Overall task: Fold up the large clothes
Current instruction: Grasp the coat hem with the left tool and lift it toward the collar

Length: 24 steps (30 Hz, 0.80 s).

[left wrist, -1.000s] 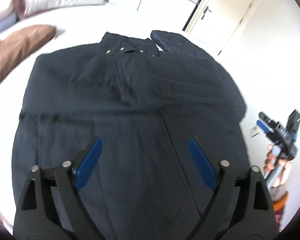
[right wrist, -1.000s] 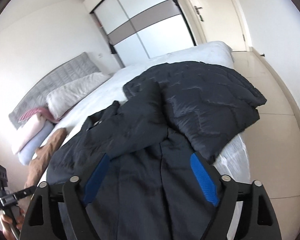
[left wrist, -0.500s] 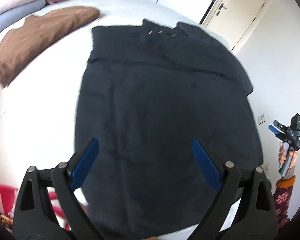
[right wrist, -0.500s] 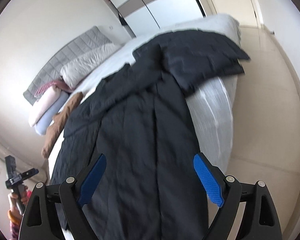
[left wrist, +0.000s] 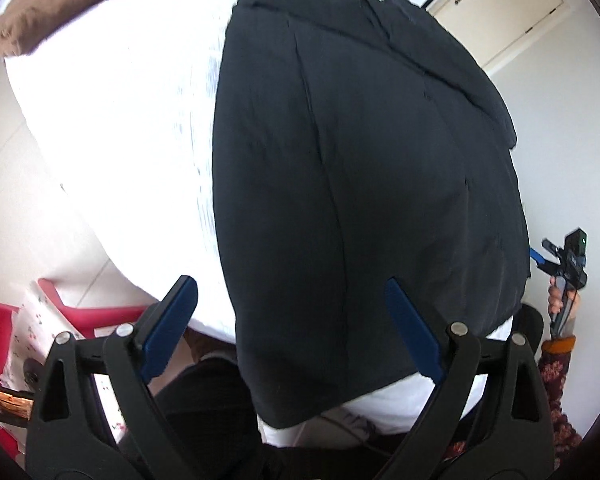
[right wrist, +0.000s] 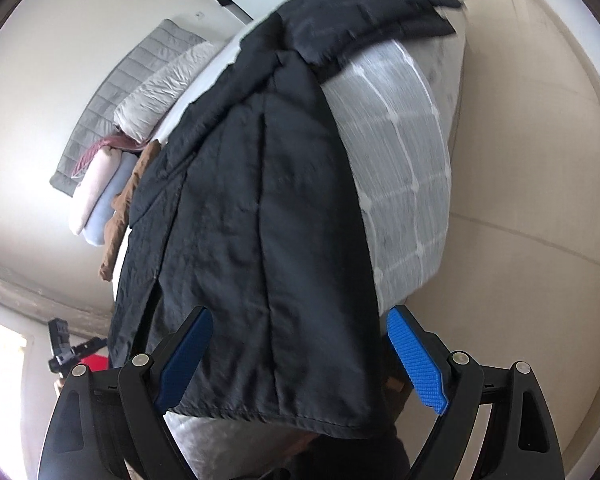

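A large dark navy jacket (left wrist: 360, 160) lies spread along the white bed (left wrist: 120, 128), its collar far away and its hem hanging over the near edge. My left gripper (left wrist: 292, 320) hovers open above the hem's left corner, blue pads wide apart with nothing between them. In the right wrist view the same jacket (right wrist: 252, 208) drapes over the mattress corner, one sleeve folded across the far end. My right gripper (right wrist: 300, 344) is open, its pads straddling the hem's right corner without pressing on it.
A brown garment (left wrist: 60, 4) lies on the bed beyond the jacket, near pillows (right wrist: 160, 84) and folded bedding (right wrist: 96, 196) by the grey headboard. A red chair (left wrist: 16, 320) with patterned cloth stands at lower left. A door (left wrist: 500, 8) is behind; tiled floor (right wrist: 540, 240) lies right of the bed.
Both grippers have drawn back and sunk from over the jacket's middle toward its hem at the bed's near edge. The hem and the floor have come into view. Jaws stayed wide.
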### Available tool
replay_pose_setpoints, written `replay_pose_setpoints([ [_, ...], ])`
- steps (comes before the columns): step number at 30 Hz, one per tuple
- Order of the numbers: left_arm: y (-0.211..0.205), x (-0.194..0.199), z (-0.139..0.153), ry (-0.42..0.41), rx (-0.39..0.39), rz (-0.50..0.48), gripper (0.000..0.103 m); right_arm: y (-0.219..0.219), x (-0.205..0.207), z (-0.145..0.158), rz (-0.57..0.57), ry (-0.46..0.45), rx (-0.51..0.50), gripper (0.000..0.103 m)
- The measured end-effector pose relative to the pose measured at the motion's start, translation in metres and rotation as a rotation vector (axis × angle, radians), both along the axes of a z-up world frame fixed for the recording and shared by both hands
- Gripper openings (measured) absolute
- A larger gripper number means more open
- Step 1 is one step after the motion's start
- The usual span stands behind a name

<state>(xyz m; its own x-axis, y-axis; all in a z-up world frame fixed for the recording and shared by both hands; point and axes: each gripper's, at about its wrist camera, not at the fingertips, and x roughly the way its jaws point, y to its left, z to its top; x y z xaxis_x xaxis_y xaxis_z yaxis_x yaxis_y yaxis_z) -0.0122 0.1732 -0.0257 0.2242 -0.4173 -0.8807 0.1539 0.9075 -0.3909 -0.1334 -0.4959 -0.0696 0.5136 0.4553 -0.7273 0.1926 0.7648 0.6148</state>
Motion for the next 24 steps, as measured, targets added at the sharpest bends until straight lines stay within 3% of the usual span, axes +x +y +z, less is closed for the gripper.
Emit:
replay_pose_setpoints([
  [4,-0.003,-0.004,-0.013,0.057,-0.019,-0.029,0.094,-0.006,0.000,-0.011,-0.021,0.029,0.099,0.090],
  [10,-0.010,-0.011,-0.031,0.109,-0.050,-0.054,0.094,-0.008,-0.001,-0.020,-0.026,0.041,0.168,0.090],
  [17,-0.013,-0.012,-0.039,0.158,-0.110,-0.044,0.094,-0.013,0.003,-0.043,-0.054,0.104,0.208,0.090],
  [24,-0.027,-0.024,-0.039,0.202,-0.135,-0.117,0.087,-0.003,0.002,-0.054,-0.035,0.169,0.175,0.090],
])
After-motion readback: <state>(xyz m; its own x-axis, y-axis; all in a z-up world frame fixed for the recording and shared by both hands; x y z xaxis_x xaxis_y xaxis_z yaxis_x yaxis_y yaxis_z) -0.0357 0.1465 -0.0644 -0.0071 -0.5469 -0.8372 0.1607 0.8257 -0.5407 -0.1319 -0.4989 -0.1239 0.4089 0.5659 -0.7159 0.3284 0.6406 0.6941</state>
